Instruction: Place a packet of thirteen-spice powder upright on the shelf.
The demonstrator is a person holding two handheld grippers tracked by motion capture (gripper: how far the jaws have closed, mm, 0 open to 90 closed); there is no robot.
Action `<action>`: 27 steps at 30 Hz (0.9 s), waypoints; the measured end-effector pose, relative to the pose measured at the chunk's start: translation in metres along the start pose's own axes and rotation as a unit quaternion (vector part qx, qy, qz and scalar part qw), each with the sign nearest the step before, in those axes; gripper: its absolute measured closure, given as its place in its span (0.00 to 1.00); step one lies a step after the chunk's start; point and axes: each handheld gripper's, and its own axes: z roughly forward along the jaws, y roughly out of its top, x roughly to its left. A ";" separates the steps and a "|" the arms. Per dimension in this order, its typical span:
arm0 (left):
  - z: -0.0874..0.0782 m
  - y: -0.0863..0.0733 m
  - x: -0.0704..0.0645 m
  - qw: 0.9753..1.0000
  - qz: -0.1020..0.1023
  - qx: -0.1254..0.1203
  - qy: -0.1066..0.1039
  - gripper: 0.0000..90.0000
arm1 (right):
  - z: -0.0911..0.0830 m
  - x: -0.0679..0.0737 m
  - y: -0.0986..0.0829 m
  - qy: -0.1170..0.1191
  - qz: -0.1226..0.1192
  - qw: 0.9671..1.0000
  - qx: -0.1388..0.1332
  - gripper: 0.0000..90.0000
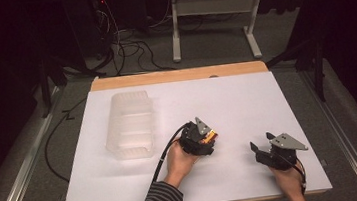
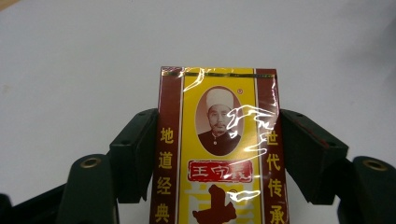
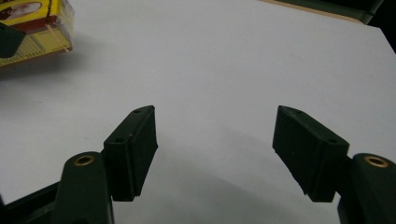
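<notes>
High view: I see my left tool (image 1: 209,138) low and centre in the frame with the yellow-and-red packet (image 1: 211,136) in it, and my right tool (image 1: 260,148) at lower right, well apart from it.
Left tool state: in the left gripper view (image 2: 218,140) both black jaws press the packet's (image 2: 218,154) long red edges, closed onto it with no gap I can make out.
Right tool state: wide open, nothing between the jaws (image 3: 215,149); bare white counter (image 3: 224,60) beneath.
Packet position: over the middle of the counter (image 1: 246,98), right of the clear plastic bin (image 1: 130,124); in the right gripper view it sits at the upper left corner (image 3: 35,28).
Lifted or resting: I cannot tell whether the packet is touching the counter.
Likely step: I judge the packet is meant for the bin, which lies to the left in the high view.
Risk, slip: the wrapper is glossy film, so the packet could slide out of my grip if I swing quickly.
Risk, crush: squeezing harder on the thin edges may buckle it.
Risk, bin: the bin looks light; clipping its wall could shove it.
Risk, cable: the left cable (image 1: 164,150) trails toward the bin side and could drag.
</notes>
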 end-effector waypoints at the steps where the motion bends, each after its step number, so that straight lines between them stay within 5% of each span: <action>1: -0.001 0.000 0.001 1.000 -0.001 -0.001 0.001 0.36 | 0.000 0.000 0.000 -0.001 0.001 1.000 0.000 0.34; 27: -0.046 -0.004 0.017 0.997 -0.042 -0.060 0.007 0.36 | 0.000 -0.001 0.000 0.000 0.002 1.000 0.000 0.34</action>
